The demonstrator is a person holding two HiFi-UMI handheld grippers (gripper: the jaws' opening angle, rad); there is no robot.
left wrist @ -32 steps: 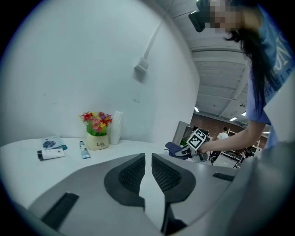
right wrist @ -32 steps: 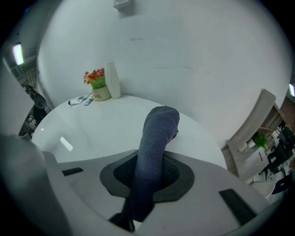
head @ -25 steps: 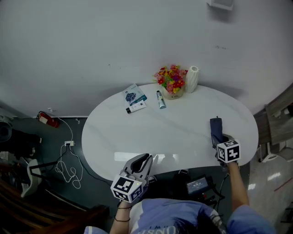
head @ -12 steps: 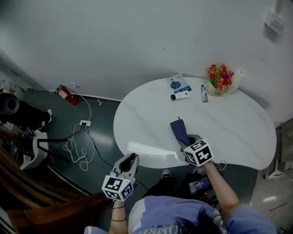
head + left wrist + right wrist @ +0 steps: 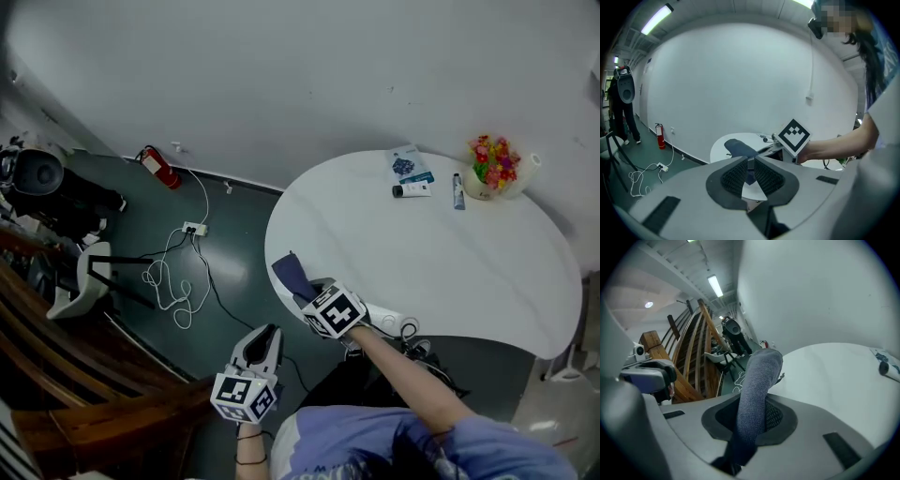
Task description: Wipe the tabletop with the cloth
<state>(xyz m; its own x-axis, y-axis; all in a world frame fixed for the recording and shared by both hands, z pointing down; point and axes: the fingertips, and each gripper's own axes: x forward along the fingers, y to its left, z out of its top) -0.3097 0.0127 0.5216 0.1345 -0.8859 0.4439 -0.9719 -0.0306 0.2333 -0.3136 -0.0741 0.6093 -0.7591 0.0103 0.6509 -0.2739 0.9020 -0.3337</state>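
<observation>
The right gripper view shows the dark cloth (image 5: 758, 376) clamped in the right hand-held gripper (image 5: 754, 420). The head view hides that grip behind the marker cube and shows only the cloth's end at the left edge of the white bench (image 5: 450, 253). The left gripper view shows the left hand-held gripper (image 5: 751, 169) closed to a slit and empty, while the head view places it off the bench, above the floor near a white cable (image 5: 173, 277).

Flowers (image 5: 493, 161), fire extinguisher (image 5: 157, 167), perhaps a power strip (image 5: 194, 228)
</observation>
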